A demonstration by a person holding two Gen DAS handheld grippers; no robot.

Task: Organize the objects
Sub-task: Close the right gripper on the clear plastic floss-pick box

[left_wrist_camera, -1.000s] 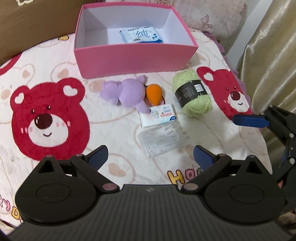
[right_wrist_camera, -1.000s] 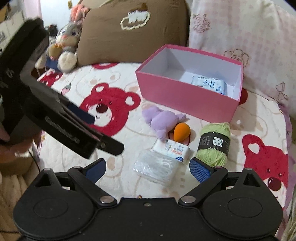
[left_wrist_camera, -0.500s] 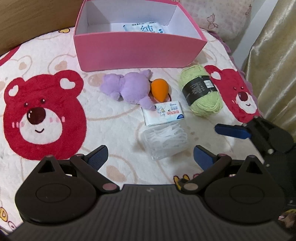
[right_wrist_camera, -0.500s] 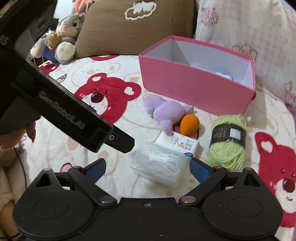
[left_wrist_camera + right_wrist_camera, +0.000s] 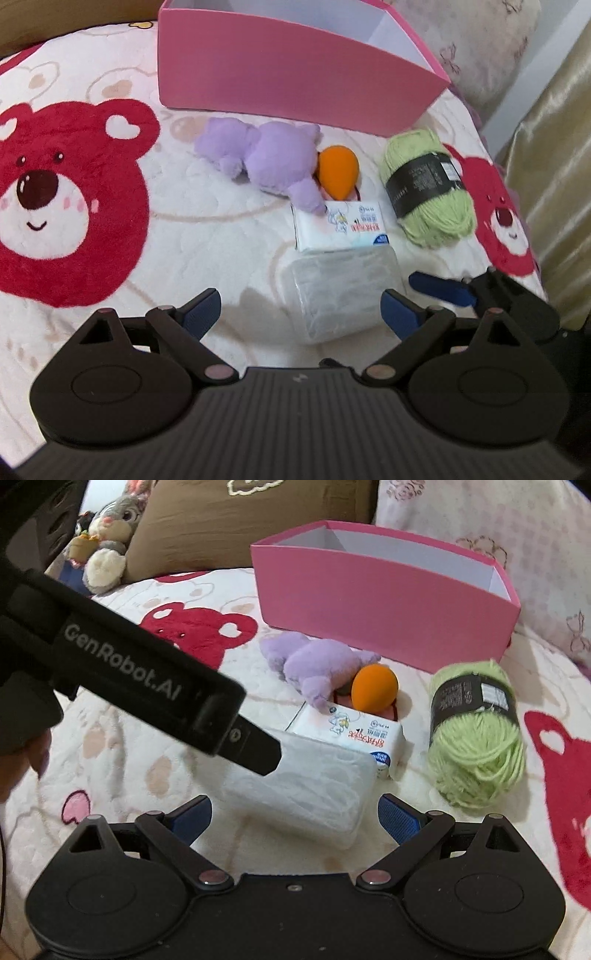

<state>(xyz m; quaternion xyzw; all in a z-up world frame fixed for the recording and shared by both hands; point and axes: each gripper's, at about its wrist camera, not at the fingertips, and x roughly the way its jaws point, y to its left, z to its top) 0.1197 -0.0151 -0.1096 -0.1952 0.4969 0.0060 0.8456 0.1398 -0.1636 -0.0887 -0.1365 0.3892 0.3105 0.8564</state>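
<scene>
- Left gripper (image 5: 301,308) hovering low over the bed (image 5: 110,258), fingers spread but just been narrowing; the clear plastic packet (image 5: 343,295) lying between them, pads not yet pressing.
- Right gripper (image 5: 295,814) also low over that packet, fingers released, nothing held.
- Just beyond, tissue pack (image 5: 340,225) touching the packet; purple plush (image 5: 266,155) and orange egg-shaped piece (image 5: 338,171) behind it; green yarn (image 5: 428,184) beside them.
- Farthest, pink box (image 5: 288,77), open-topped.
- Step, as I judge: reaching for the packet. Next calls for closing gently, then lifting over the box wall.
</scene>
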